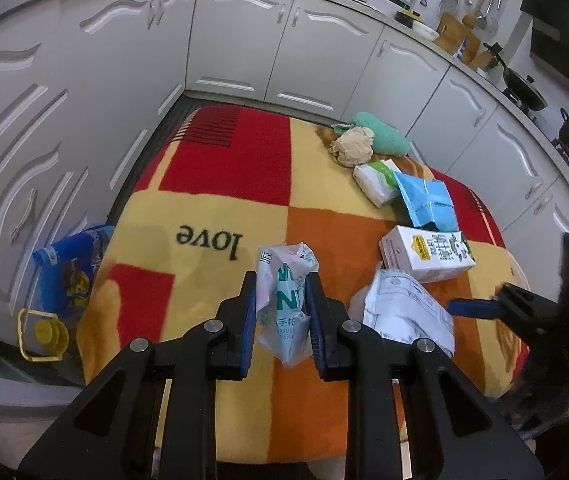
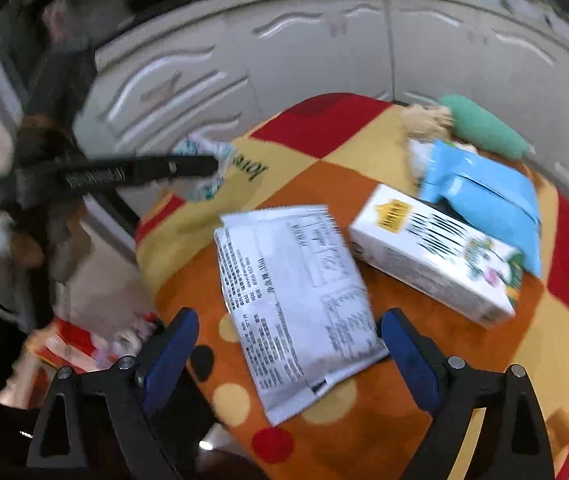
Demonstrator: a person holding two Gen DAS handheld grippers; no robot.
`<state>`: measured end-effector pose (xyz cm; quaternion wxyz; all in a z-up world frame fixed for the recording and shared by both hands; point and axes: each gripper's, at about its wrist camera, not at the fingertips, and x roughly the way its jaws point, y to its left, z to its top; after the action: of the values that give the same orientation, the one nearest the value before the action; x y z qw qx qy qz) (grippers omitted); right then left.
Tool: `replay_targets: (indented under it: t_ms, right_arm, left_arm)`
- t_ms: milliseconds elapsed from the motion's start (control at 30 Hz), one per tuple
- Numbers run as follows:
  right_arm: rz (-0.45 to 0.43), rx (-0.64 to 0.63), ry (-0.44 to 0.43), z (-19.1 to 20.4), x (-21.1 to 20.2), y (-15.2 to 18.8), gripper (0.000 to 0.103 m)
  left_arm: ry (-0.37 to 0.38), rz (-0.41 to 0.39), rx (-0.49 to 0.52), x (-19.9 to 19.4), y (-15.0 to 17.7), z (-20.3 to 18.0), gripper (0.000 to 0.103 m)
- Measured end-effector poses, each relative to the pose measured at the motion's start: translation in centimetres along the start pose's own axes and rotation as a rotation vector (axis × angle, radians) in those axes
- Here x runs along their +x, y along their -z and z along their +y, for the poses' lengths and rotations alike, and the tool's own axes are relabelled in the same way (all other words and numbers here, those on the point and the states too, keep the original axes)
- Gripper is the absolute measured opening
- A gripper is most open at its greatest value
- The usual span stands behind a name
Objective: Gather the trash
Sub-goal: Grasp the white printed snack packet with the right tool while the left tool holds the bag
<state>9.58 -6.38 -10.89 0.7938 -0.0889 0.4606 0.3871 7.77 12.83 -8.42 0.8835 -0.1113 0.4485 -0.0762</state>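
My left gripper [image 1: 280, 280] is shut on a crumpled white and green tissue wrapper [image 1: 284, 304], held just above the checked blanket [image 1: 224, 176]. My right gripper [image 2: 288, 320] is open, its blue pads on either side of a flat silver printed packet [image 2: 296, 300] lying on the blanket; the packet also shows in the left wrist view [image 1: 408, 308]. A white milk carton [image 2: 436, 252] lies on its side to the right of the packet. Behind it lie a light blue bag [image 2: 484, 188], a tissue pack [image 1: 376, 180], a beige paper ball [image 1: 352, 146] and a green cloth [image 1: 384, 136].
White kitchen cabinets [image 1: 244, 40] curve round the far side of the blanket-covered table. A blue bag [image 1: 72, 272] and a yellow-capped bottle [image 1: 44, 334] stand on the floor at the left. A red and white bag [image 2: 80, 344] sits low at the left in the right wrist view.
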Motion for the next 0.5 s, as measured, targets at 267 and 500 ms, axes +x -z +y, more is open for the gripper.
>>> replay_targets:
  t_ms: [267,500]
  right_arm:
    - [-0.019,0.076,-0.01,-2.0,0.9,0.2,0.072]
    - [-0.093,0.136,-0.028,-2.8,-2.2,1.9,0.048]
  left_arm:
    - [0.02,0.009,0.004,0.2,0.5,-0.6,0.021]
    - [0.045,-0.007,0.022,-0.3,0.4,-2.2,0.021]
